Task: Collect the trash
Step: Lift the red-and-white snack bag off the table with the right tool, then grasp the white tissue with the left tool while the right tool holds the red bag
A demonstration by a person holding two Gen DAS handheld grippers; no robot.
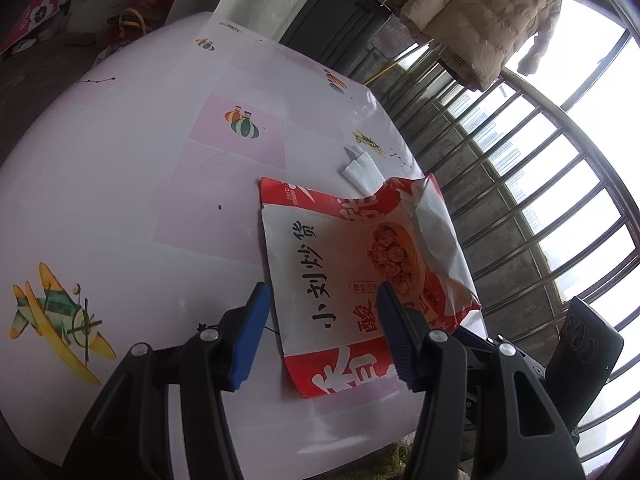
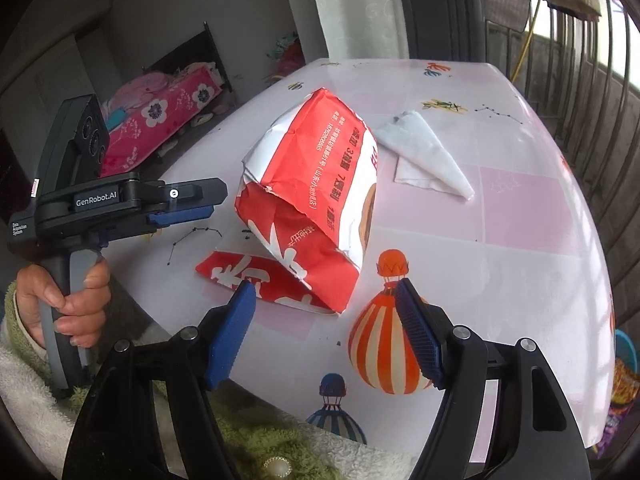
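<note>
A red and white paper snack bag (image 1: 352,264) lies on the table with its far end puffed up; in the right wrist view (image 2: 312,208) it stands up like a tent. A crumpled white tissue (image 1: 362,168) lies just beyond it, also in the right wrist view (image 2: 424,156). My left gripper (image 1: 322,300) is open, its fingers straddling the bag's near left edge just above it. My right gripper (image 2: 326,300) is open and empty at the bag's near corner. The left gripper's body (image 2: 120,204) shows at left, held by a hand.
The table (image 1: 120,180) has a pink and white cloth with printed planes and balloons. Window bars (image 1: 520,184) and a hanging beige jacket (image 1: 484,12) are beyond its far edge. A bed with pink bedding (image 2: 168,116) stands at the back left. A blue bin edge (image 2: 626,352) sits at right.
</note>
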